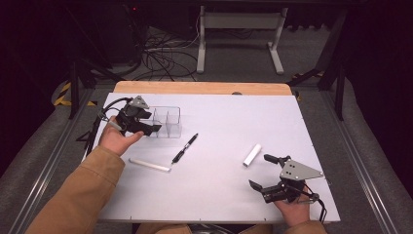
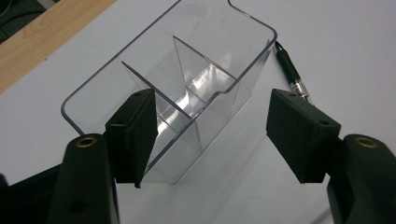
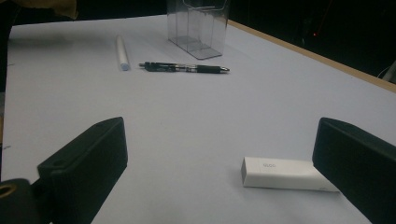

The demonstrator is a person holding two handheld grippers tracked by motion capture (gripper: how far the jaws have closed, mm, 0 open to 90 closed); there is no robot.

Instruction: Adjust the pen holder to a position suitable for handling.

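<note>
A clear plastic organizer [image 1: 167,122] with several empty compartments stands at the table's back left. My left gripper [image 1: 152,122] is open at its left end. In the left gripper view one pad [image 2: 133,130] overlaps the organizer's [image 2: 219,79] near wall and the other pad [image 2: 299,133] stands well clear of it. A black pen [image 1: 185,147] lies in front of the organizer, and a long white stick [image 1: 150,165] lies to the pen's left. My right gripper [image 1: 259,170] is open at the front right, just short of a small white block [image 1: 252,154]. The block [image 3: 280,172] lies near its right jaw.
The white table [image 1: 219,204] has a wooden strip [image 1: 204,87] along its far edge. Beyond it are cables and a white stand's legs [image 1: 238,44] on the floor. A tan sleeve [image 1: 78,195] comes in at the bottom left.
</note>
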